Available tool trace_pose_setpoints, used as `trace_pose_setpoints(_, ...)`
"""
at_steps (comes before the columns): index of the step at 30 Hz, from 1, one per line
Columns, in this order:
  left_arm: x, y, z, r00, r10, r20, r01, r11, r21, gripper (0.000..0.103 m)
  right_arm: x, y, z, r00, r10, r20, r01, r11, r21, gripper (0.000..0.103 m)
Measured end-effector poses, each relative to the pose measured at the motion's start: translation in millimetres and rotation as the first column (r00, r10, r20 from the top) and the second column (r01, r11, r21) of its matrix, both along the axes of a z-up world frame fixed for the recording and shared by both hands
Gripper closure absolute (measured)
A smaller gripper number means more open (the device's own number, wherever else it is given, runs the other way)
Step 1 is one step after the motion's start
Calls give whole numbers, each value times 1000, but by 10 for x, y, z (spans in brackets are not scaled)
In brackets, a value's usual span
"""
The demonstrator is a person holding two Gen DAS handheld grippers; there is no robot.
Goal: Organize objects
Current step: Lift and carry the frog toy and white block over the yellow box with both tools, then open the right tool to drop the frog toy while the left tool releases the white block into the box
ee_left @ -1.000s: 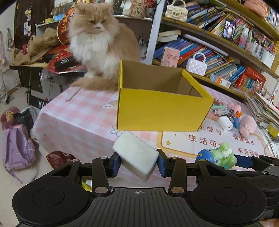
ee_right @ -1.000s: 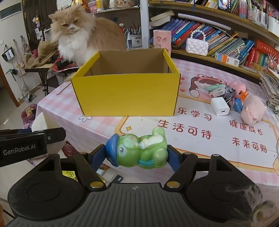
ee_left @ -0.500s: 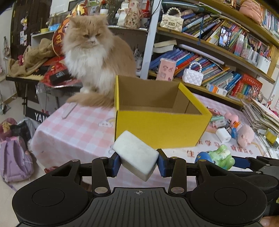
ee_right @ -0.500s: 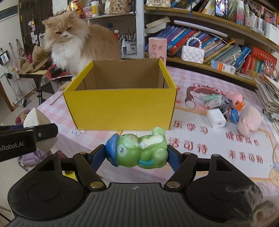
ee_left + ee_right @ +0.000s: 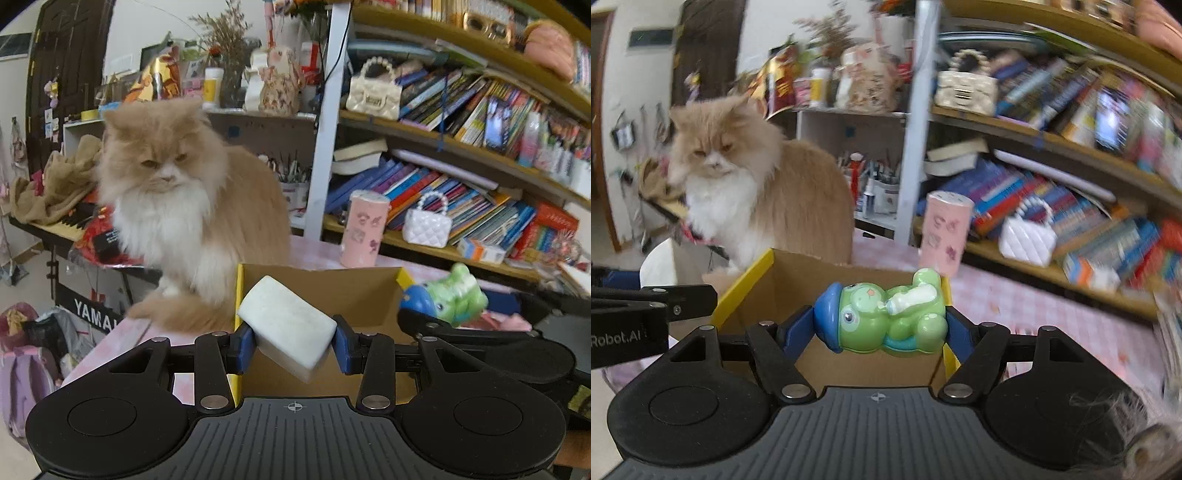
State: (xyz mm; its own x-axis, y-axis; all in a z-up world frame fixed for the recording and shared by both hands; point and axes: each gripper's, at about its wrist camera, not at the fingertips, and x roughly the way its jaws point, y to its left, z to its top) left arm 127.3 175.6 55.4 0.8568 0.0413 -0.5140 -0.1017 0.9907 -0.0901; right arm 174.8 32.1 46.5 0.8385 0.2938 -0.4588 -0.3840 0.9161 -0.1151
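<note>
Left wrist view: left gripper (image 5: pixel 294 343) clamped on white block (image 5: pixel 288 328), lower centre of frame, over the open yellow box (image 5: pixel 239 291).
Right wrist view: right gripper (image 5: pixel 882 326) clamped on green frog toy (image 5: pixel 892 319), centre frame, also over the box (image 5: pixel 746 284); its nose end w/ blue cap points frame-left.
Step in hand (my read): both items carried over box mouth, drop-in comes next.
Doing it well: get each item fully inside the walls before letting go. Block sits tilted in the pads, one corner low, so lower it close to the floor & release gently or it may tip out over the left wall. Frog is rounded, likely to roll; set it low, not dropped. Release one at a time so grippers don't clash, they're near each other.
Hazard: cat (image 5: pixel 177 206) sits just behind box, mid-left of frame; keep moves slow, stay off its side.
Box inside: floor mostly hidden behind grippers, contents can't tell.
Counts: grippers 2; held items 2 (1 block, 1 frog); box 1; cat 1; pink cup (image 5: pixel 364 229) 1, behind box at mid-right; small handbags on shelves 2.
</note>
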Motion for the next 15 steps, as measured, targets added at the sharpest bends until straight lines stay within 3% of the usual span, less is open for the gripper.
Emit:
trace_pose_setpoints(5,537,-10,-207,995,3,-101,0,1000,31,62,636,218,-294,988,133,-82,-146,975,-170,31)
trace_pose_setpoints(10,935,-47,-401,982,-7,-189,13,999,31,62,1052,419,-593,943,259,-207,-314,898,-308,31)
trace_pose_setpoints(15,1220,-122,-606,959,-31,-282,44,998,40,62,1266,558,-735,892,309,-329,-425,821,-382,30)
